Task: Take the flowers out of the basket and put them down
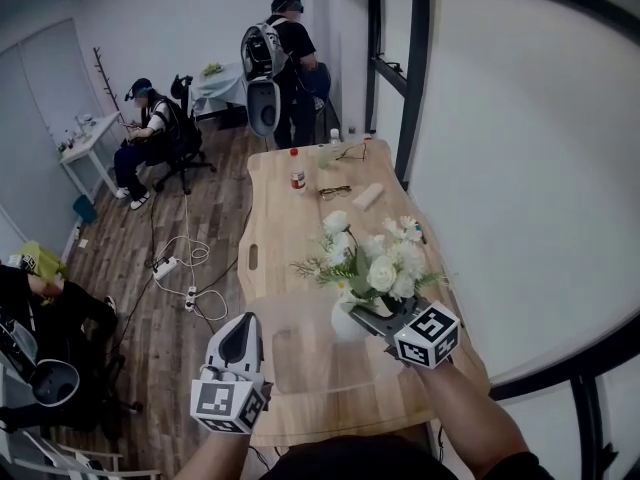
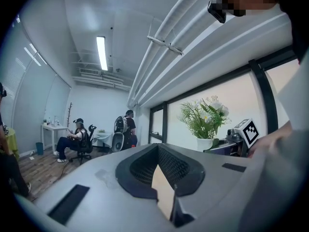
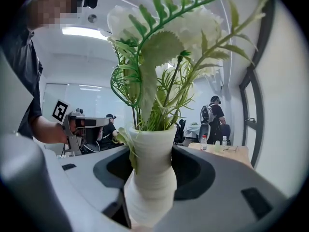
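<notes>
White is the vase (image 1: pixel 347 323) carrying the flowers (image 1: pixel 375 258), and the right gripper (image 1: pixel 372 320) is clamping it. Its jaws are standing wide and pressing on the vase's waist from both sides. The left gripper (image 1: pixel 240 342) is hovering by the near edge of the table (image 1: pixel 290 238), its jaws meeting tip to tip on nothing.

No basket is showing plainly. A faint glassy patch (image 1: pixel 300 353) on the wood between the grippers may be it, but I cannot tell. The flowers are hanging over the table's near right part, seemingly clear of the wood. So the taking-out is looking done, and the putting-down is what is remaining: lowering the vase upright onto bare wood and letting go.

The head view is giving the layout: free wood ahead, and a bottle (image 1: pixel 297 176) and glasses (image 1: pixel 334 192) well apart at the far end. It is not showing the grip itself. The right gripper view is showing that, with the vase upright between the jaws and green stems rising out of its mouth. The left gripper view is showing the flowers from the side against the window, with the right gripper just beside them. It is also confirming that nothing is lying between its own jaws.
</notes>
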Demonstrator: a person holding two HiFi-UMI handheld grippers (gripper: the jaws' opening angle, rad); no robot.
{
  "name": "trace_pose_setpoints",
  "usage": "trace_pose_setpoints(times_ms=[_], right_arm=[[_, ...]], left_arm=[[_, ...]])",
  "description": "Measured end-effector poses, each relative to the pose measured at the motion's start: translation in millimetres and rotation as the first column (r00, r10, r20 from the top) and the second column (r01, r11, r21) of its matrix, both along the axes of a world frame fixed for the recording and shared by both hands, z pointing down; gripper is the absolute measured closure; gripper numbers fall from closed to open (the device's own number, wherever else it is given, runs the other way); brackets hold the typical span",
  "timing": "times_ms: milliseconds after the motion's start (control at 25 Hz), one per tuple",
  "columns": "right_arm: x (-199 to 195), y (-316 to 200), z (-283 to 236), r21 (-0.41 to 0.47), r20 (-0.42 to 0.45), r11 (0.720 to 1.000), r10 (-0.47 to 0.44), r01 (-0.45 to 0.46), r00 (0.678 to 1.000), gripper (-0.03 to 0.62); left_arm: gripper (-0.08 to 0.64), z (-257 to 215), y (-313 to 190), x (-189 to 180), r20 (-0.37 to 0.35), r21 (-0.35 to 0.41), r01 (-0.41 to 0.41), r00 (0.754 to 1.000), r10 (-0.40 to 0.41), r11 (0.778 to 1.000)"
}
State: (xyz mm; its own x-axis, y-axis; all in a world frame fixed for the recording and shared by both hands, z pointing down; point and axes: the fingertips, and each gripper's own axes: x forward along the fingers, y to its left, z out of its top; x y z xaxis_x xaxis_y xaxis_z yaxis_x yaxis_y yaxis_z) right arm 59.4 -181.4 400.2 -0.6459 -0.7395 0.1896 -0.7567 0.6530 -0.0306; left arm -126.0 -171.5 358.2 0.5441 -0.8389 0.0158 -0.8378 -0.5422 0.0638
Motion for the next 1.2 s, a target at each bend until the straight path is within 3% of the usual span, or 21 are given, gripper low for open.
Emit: trace_pose_setpoints(times_ms=[680,1200], right_arm=[[76,24,-16,0.030,0.022,0.981,0.190,-0.190,0.982,0.341],[134,46,-17,0.026,0.010,0.942,0.334,-0.334,0.943,0.342]], left_arm=[[0.555,4,-8,54,0.011,-0.003,-0.145,0.989,0.145,0.989],[0.555,5,-13,98,0.008,-0.007,-0.246,0.969,0.246,0.969]])
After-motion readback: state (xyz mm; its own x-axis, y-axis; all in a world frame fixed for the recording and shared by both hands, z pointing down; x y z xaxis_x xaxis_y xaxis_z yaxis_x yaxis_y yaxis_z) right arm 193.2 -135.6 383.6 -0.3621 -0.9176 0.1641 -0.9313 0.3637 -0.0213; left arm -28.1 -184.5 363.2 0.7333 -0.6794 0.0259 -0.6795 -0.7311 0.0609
